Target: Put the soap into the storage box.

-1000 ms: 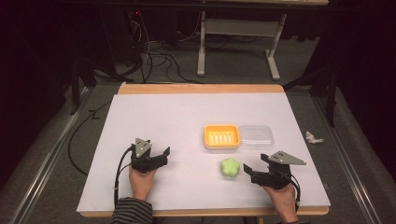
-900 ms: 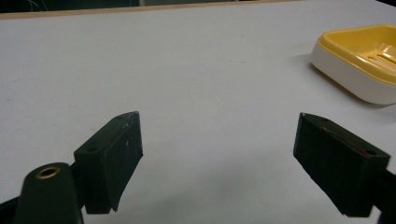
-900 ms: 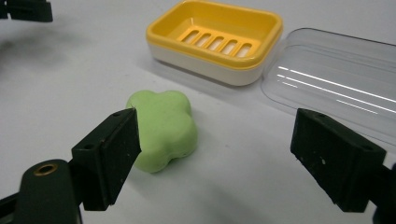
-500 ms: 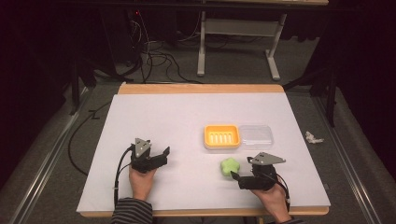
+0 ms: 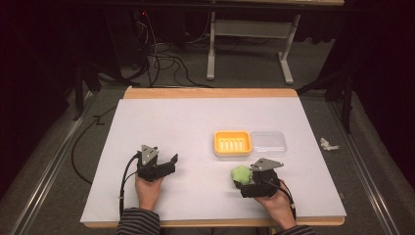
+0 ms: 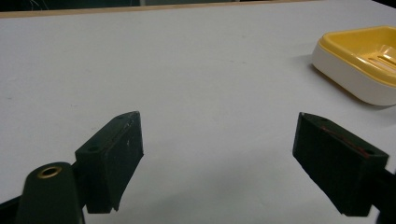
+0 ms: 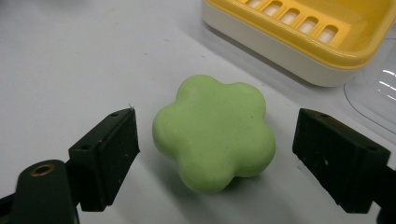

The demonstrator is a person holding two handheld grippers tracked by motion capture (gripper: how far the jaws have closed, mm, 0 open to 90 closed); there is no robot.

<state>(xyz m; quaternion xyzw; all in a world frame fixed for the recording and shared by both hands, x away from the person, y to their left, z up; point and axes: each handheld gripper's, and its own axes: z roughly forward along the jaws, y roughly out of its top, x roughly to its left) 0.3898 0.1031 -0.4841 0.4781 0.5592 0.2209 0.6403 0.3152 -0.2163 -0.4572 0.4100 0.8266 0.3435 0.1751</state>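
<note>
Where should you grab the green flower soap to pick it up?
Grip the green flower soap across its rounded sides, low near the table, coming from the near side, as the right hand-held gripper is placed with open jaws on either side. It lies flat, so the broad top gives no hold; pinching two opposite petals likely works best.

We see a white table (image 5: pixel 195 127) with a wooden edge along its far side. On it sits a yellow soap dish (image 5: pixel 232 143), a clear plastic lid (image 5: pixel 267 142) touching its right side, and a green flower-shaped soap (image 5: pixel 240 174) lying just in front.
</note>
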